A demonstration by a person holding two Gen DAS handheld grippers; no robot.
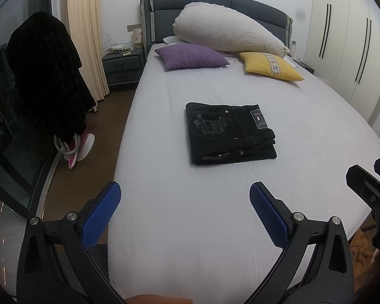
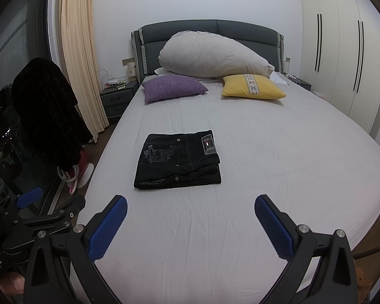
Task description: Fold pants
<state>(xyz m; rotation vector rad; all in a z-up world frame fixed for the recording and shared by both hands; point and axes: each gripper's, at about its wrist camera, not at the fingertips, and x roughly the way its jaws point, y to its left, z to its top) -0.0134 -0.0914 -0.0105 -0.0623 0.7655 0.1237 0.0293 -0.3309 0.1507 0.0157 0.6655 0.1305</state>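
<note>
While both your grippers hang back over the foot of the bed (image 1: 304, 116), the pants (image 1: 230, 134) lie ahead of the fingers, folded into a compact dark block near the middle of the sheet. Its long axis runs across the bed, left to right, with the waistband patch at the far right corner and the stacked layers showing along the near right edge. From the left gripper (image 1: 185, 210) the block sits straight ahead and slightly right; from the right gripper (image 2: 190, 217) it sits ahead and to the left, so the left looks a little better lined up. Both sets of fingers stand wide apart and hold nothing. The bare sheet between fingers and pants is unobstructed. Well beyond the block, a purple cushion (image 1: 191, 56), a yellow cushion (image 1: 271, 67) and a large white pillow (image 1: 225, 29) rest at the headboard, out of the way. A dark garment (image 1: 45, 76) hangs off the bed's left side. Judged from its tidy shape, the fold looks finished, or nearly so.
</note>
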